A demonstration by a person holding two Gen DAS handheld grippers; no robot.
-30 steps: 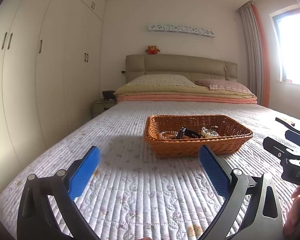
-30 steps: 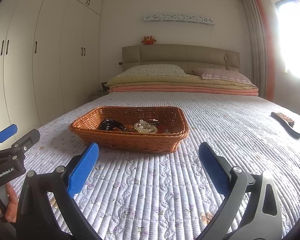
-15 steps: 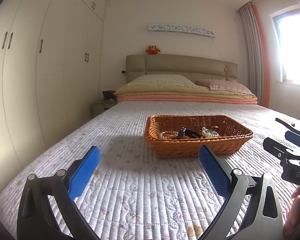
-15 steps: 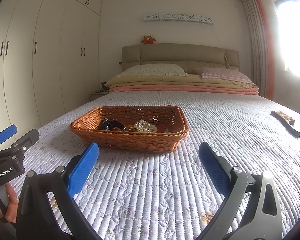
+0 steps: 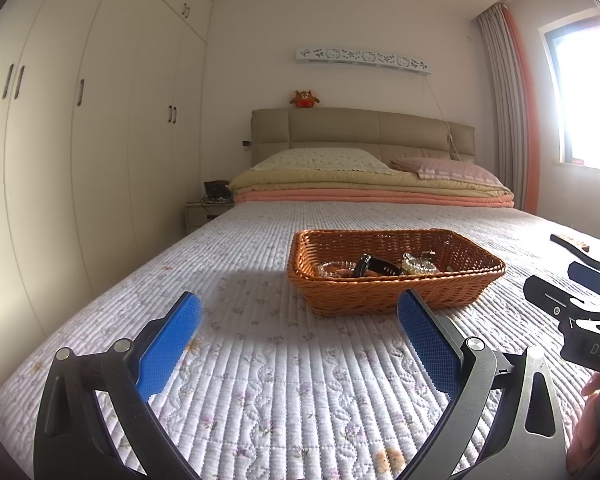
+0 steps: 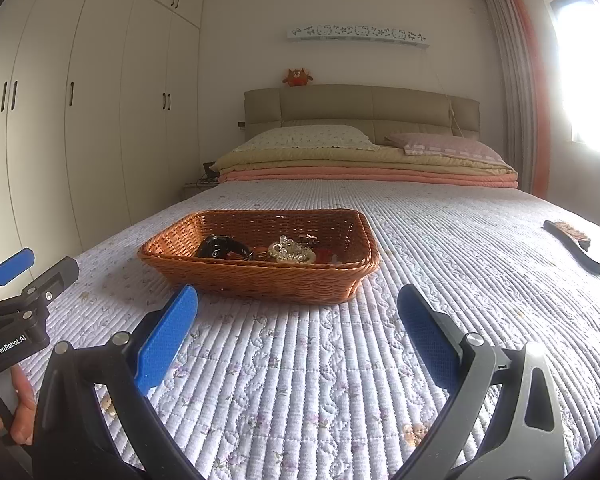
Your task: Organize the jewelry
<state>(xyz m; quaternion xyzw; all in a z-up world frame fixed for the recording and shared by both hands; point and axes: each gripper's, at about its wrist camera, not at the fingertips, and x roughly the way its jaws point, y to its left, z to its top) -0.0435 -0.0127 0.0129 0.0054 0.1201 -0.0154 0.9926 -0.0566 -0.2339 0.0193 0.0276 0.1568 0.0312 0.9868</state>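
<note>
A brown wicker basket [image 5: 396,292] [image 6: 260,276] sits on the quilted bed. Inside it lie a black watch [image 5: 374,266] [image 6: 220,247], a clear bead bracelet [image 5: 418,266] [image 6: 290,252] and other small jewelry pieces. My left gripper [image 5: 300,316] is open and empty, low over the quilt, short of the basket and to its left. My right gripper [image 6: 298,308] is open and empty, just short of the basket's near wall. Each gripper shows at the edge of the other's view, the right one [image 5: 580,304] and the left one [image 6: 24,280].
A black-handled brush [image 6: 576,244] [image 5: 576,248] lies on the quilt at the right. Folded blankets [image 5: 372,192] and pillows are stacked at the headboard. White wardrobes [image 5: 80,120] line the left wall, with a nightstand [image 5: 204,212] beside the bed.
The right gripper has edged slightly forward toward the basket. The left gripper has barely moved. Both stay open.
</note>
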